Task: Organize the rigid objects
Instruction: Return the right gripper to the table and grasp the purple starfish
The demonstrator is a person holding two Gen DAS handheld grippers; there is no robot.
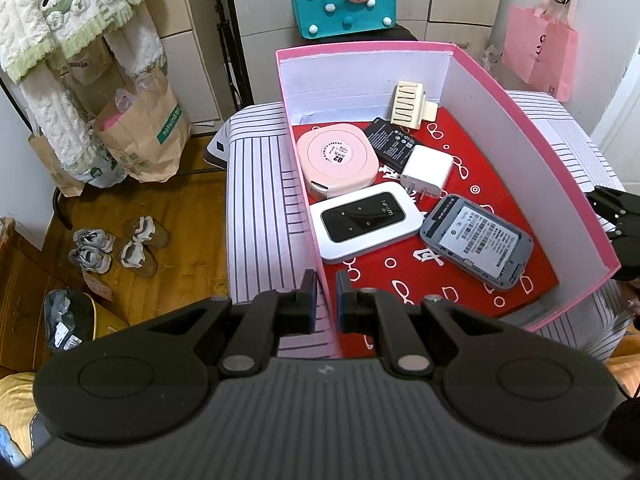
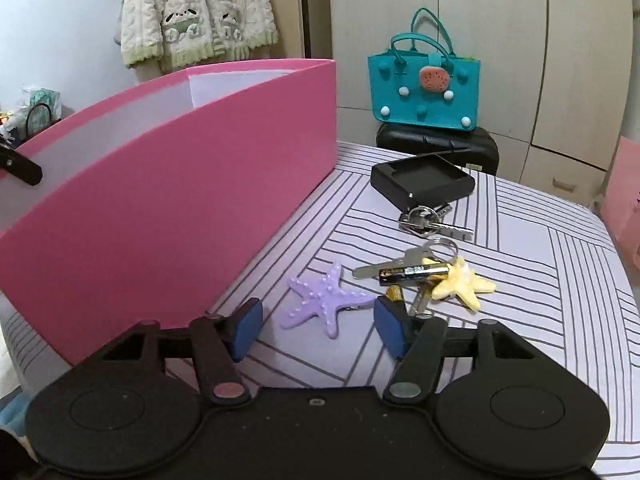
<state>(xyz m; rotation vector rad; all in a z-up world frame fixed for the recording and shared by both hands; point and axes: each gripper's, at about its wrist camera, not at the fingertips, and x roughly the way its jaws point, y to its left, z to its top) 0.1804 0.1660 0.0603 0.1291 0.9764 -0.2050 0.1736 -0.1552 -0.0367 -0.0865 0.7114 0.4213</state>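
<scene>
My left gripper is shut on the near left wall of the pink box. Inside the box lie a white WiFi router, a grey router, a pink round case, a white charger, a black battery and a cream comb-like piece. My right gripper is open just above a purple starfish on the striped bed, right of the pink box. Nearby lie a yellow starfish, a battery, keys and a black tray.
A teal felt bag sits on a black case beyond the bed. Cupboards stand behind. A pink paper bag hangs at the right. Paper bags and shoes lie on the wooden floor at the left.
</scene>
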